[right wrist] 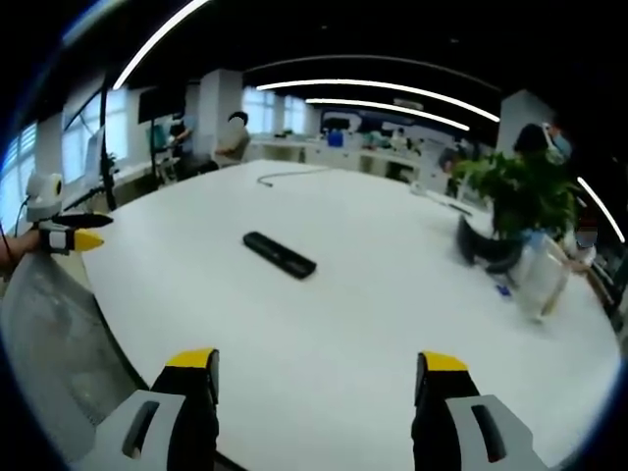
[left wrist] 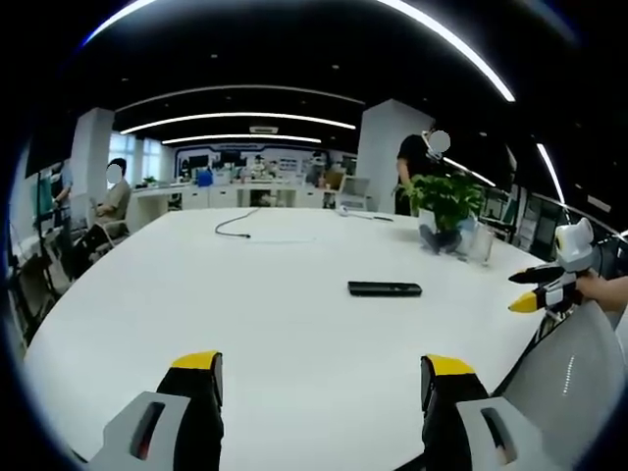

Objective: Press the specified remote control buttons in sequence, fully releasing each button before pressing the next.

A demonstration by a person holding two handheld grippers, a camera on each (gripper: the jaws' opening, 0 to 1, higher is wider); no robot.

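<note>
Both grippers, left & right, jaws wide, holding nothing. Slim black rectangular plastic remote lies flat on white round table, well ahead of both, untouched. No press begun yet; whole sequence left, approx.

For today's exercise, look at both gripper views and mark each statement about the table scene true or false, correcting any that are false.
1. The remote control lies flat on the white table. True.
2. The left gripper is clamped on the remote control. False: its jaws stand apart with nothing between them, and the remote lies further out on the table.
3. A potted plant stands on the table beyond the remote control. True.
4. The right gripper is pressing a button on the remote control. False: it is open and apart from the remote, which lies ahead of it.
5. A cable lies on the far part of the table. True.
</note>
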